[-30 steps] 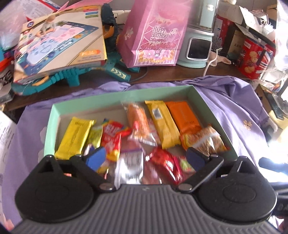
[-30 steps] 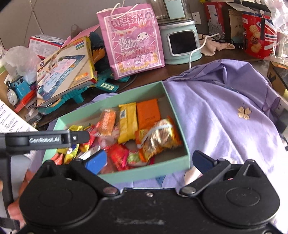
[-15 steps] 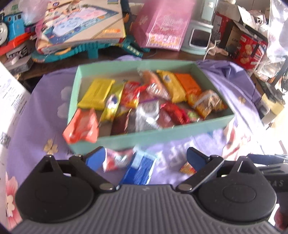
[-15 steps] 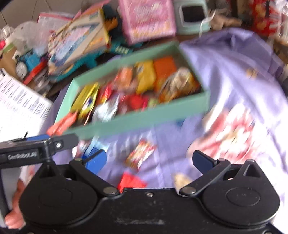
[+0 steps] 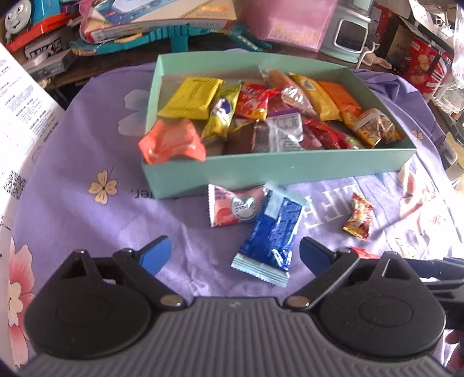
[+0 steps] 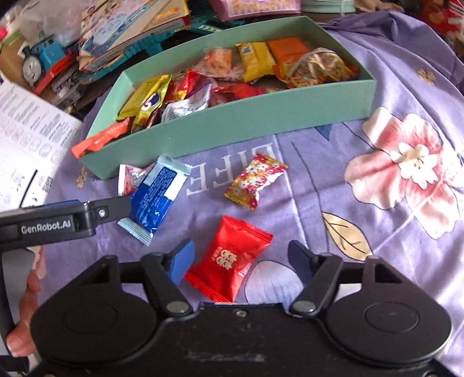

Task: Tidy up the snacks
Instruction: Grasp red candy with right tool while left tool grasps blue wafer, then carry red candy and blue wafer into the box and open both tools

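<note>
A mint-green box holds several wrapped snacks, and an orange packet hangs over its near left corner. In front of it, loose on the purple cloth, lie a pink packet, a blue packet, a flowered candy and a red packet. My left gripper hangs open, with the blue packet's near end between its fingers but untouched. My right gripper is closing around the red packet, and its pads stand clear of the wrapper.
A white printed sheet lies at the left. Behind the box are a toy train, a picture book, a pink gift bag and a red biscuit box. A hand holds the left gripper.
Both grippers have drawn back from over the box and sunk towards the cloth in front of it. The loose snacks came into view. The right jaws have narrowed around the red packet.
</note>
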### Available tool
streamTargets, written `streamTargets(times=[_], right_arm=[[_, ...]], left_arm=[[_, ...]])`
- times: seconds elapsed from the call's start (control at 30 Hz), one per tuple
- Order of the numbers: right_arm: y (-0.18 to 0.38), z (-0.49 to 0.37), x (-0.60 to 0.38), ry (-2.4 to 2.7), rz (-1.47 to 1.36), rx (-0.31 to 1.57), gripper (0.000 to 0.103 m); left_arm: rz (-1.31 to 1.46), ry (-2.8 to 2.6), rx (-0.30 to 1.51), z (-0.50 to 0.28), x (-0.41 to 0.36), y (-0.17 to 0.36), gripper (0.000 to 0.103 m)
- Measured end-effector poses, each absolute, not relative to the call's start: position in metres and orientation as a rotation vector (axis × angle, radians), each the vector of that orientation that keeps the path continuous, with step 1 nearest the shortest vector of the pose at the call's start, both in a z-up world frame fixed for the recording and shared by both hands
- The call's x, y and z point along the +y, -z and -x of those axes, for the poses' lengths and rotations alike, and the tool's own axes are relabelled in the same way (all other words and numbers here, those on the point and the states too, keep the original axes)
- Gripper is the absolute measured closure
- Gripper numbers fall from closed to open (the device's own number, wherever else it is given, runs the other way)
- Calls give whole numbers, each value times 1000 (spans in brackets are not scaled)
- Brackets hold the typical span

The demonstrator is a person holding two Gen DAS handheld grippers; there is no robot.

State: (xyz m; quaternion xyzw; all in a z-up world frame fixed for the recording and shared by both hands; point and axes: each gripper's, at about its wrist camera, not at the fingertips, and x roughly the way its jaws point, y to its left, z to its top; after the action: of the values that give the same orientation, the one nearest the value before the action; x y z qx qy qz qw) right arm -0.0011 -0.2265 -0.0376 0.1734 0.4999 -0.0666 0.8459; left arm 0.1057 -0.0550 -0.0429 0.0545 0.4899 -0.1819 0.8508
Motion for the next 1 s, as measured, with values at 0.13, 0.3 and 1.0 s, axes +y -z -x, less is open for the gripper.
streamTargets(times=[0.13,0.3,1.0], right_arm=[[43,-5,-213,113,-284,1054,53],[41,2,-213,84,-213,1043,61],[41,10,-235,101,-258,1001,71]], left_arm=[[-123,381,1041,-111,-59,50,9],[-144,400,1050,-115,-74,56,9],[-246,420,1043,-106,-111,68,60]])
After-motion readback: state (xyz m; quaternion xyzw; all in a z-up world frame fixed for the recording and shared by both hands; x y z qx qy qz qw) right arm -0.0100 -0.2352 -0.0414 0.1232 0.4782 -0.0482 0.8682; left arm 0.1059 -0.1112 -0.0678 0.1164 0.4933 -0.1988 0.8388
